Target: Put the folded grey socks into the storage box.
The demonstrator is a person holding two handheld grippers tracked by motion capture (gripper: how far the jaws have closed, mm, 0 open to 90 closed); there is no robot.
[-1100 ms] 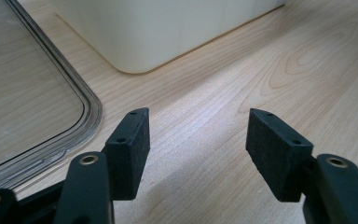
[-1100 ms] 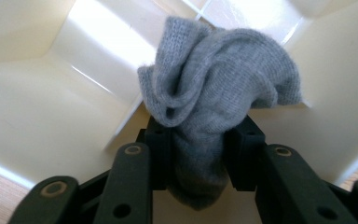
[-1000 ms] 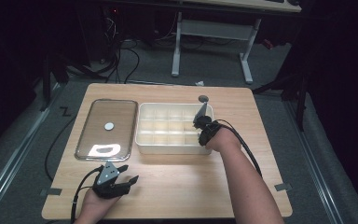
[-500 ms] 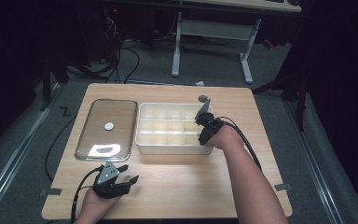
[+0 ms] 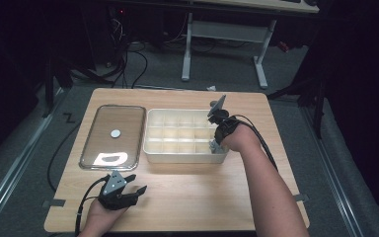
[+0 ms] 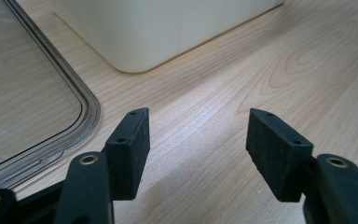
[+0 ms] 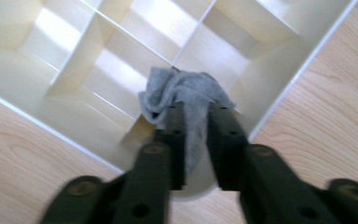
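Grey cloth [image 7: 186,95], a small crumpled piece of soft knit fabric, hangs pinched between the closed jaws of the right gripper [image 7: 196,135] over the near right corner of the divided tray [image 5: 150,133]. It looks light and limp, so it should sag and fold under its own weight; a pinch on a gathered fold, as here, likely holds better than one on a single loose edge. Its fuzzy surface is unlikely to slip against the black pads. The tray is cream plastic, rigid and smooth, with thin walls forming square compartments. Beside it lies a clear lid [image 5: 98,148], flat and glossy with rounded corners, on the pale wooden table [image 5: 202,192]. The left gripper [image 6: 198,135] rests near the table's front edge, jaws spread wide and empty.
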